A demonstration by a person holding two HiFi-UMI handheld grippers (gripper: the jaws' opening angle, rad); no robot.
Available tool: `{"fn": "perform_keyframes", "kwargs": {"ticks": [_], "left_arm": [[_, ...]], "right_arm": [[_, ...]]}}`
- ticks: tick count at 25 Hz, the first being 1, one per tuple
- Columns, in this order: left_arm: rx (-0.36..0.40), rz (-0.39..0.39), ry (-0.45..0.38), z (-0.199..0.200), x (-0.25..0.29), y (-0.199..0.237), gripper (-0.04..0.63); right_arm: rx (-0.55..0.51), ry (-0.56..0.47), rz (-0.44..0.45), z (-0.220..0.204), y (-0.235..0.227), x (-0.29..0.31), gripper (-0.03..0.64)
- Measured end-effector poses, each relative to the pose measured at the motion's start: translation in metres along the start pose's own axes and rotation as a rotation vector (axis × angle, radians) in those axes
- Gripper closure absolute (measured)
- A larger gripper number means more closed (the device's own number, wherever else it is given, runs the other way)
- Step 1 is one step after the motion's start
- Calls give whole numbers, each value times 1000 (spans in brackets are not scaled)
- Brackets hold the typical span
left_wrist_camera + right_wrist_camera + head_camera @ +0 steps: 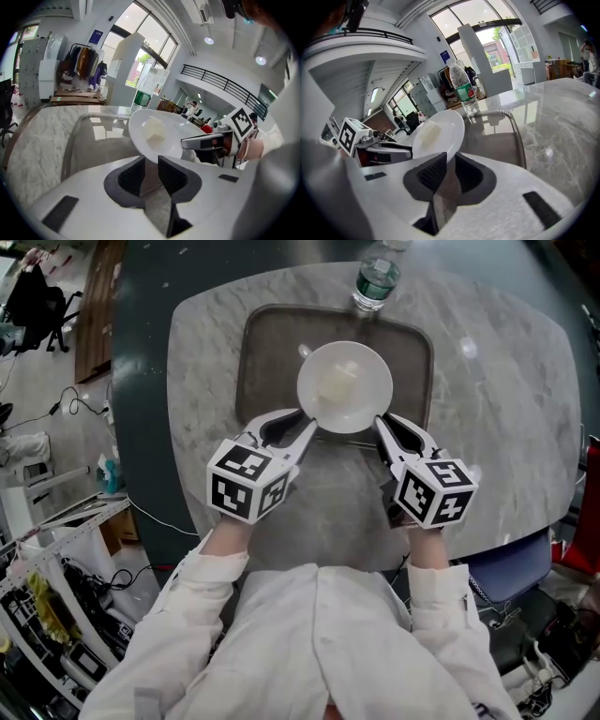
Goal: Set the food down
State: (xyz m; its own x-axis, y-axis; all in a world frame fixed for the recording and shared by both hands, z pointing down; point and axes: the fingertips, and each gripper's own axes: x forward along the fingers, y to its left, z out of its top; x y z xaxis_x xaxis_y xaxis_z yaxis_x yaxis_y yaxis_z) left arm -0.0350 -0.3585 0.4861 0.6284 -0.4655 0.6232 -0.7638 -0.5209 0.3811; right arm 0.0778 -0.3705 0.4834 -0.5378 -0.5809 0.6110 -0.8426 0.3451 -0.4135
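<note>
A white plate (344,387) with a pale block of food (337,381) on it is over the near half of a dark tray (267,343). My left gripper (307,425) is shut on the plate's near-left rim and my right gripper (382,425) is shut on its near-right rim. In the left gripper view the plate (157,133) tilts up from between the dark pads of the left gripper (151,161), with the right gripper (211,140) across from it. In the right gripper view the plate (440,133) rises from the right gripper (449,161). Whether the plate touches the tray I cannot tell.
The tray lies on a rounded marble table (506,399). A plastic water bottle (377,277) with a green label stands at the tray's far edge. Cluttered floor, cables and shelving are to the left of the table, and a blue seat (511,568) is at the near right.
</note>
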Motion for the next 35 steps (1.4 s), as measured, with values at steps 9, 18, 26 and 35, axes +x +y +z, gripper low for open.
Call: {"fn": "perform_keyframes", "kwargs": {"ticks": [9,18,26,35], "left_arm": [[-7,0,38,-3,11,12,508],[-24,8,66,-8,16,23,508],[-42,16,96,-9,19,29,508],[-47,48,135,-10,25,33,506]], "right_arm": [[0,97,7,-9,-8,18,577],[-19,186,19,-16,-9,33,577],[-58,249,18,-22,-8,37,577],[-100,286,-12,-25,-8,39,577]]}}
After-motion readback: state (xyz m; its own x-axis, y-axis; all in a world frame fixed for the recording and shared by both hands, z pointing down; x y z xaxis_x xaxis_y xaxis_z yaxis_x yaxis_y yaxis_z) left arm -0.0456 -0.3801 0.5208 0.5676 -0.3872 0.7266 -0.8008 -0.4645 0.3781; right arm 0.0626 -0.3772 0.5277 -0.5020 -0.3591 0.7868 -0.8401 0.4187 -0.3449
